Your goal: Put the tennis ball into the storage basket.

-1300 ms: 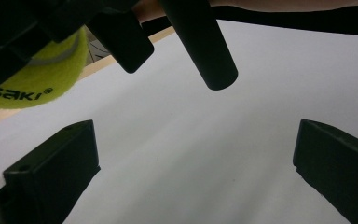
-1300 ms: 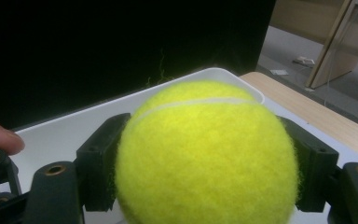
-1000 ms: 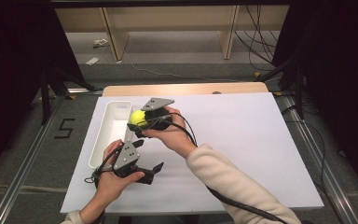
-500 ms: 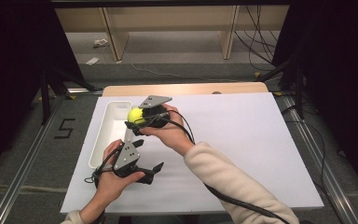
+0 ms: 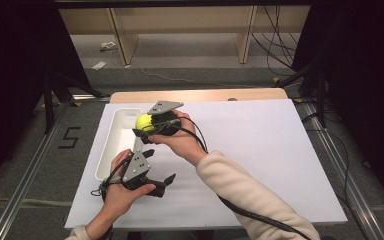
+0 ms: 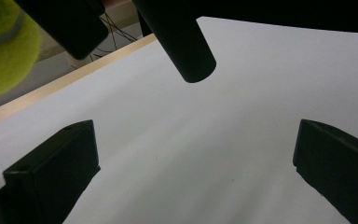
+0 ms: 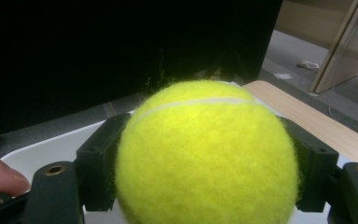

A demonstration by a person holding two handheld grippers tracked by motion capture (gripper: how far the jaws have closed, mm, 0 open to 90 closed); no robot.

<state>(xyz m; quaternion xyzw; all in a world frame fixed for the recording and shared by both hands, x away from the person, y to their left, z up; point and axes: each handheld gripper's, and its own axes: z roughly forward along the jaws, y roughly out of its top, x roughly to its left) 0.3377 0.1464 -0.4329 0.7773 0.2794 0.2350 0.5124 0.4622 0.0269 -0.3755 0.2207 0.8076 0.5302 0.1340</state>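
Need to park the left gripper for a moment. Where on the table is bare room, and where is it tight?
The white table is bare to the right of the forearm, out to its right edge. The tray looks bare below the tennis ball. Tight: between the right gripper, which holds the ball, and the left gripper beside the tray.

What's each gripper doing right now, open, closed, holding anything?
Left gripper: open, holding nothing, low over the table.
Right gripper: shut on the ball, by the tray.
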